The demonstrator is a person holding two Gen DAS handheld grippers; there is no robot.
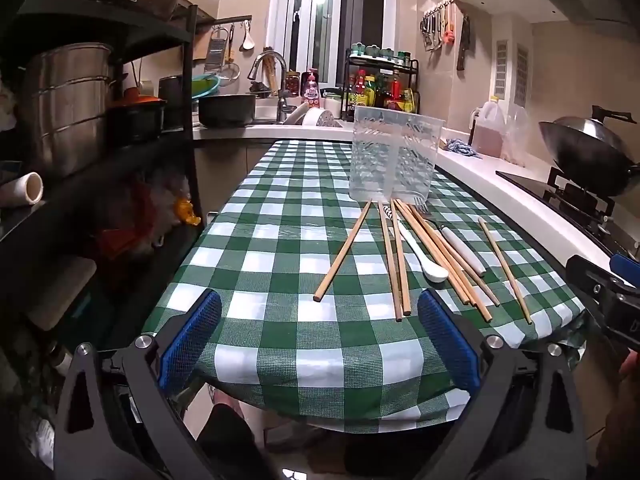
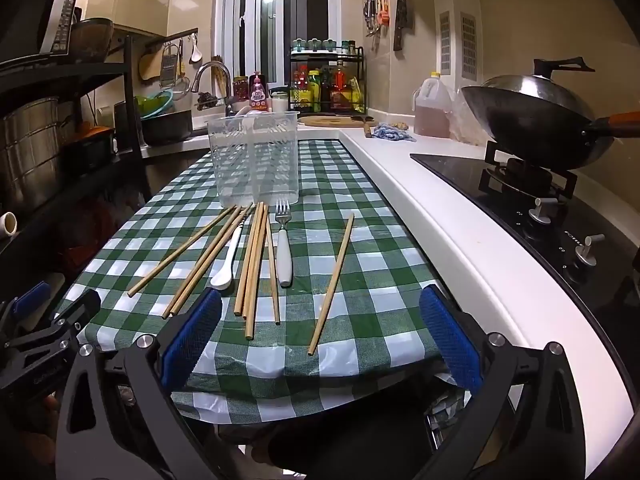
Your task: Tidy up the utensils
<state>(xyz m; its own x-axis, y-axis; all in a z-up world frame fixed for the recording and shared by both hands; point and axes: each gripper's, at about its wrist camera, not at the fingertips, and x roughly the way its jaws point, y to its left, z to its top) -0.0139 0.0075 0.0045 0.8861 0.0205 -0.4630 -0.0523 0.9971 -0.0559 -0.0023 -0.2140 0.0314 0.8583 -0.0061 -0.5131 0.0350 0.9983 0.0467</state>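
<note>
Several wooden chopsticks [image 1: 400,258] [image 2: 253,264] lie fanned on the green checked tablecloth [image 1: 280,240] [image 2: 360,264], with a white spoon [image 1: 422,256] [image 2: 228,262] and a white-handled fork [image 1: 464,250] [image 2: 284,248] among them. One chopstick [image 2: 332,280] lies apart to the right. A clear plastic two-compartment holder [image 1: 394,156] [image 2: 256,160] stands upright behind them, with nothing in it that I can see. My left gripper [image 1: 320,340] is open and empty at the table's near edge. My right gripper [image 2: 320,336] is open and empty, just short of the chopstick ends.
A white counter [image 2: 420,200] with a gas hob [image 2: 540,208] and a wok [image 2: 536,124] runs along the right. A black shelf rack with pots [image 1: 68,108] stands at the left. A sink, a spice rack [image 2: 328,80] and an oil jug [image 2: 434,108] are at the back.
</note>
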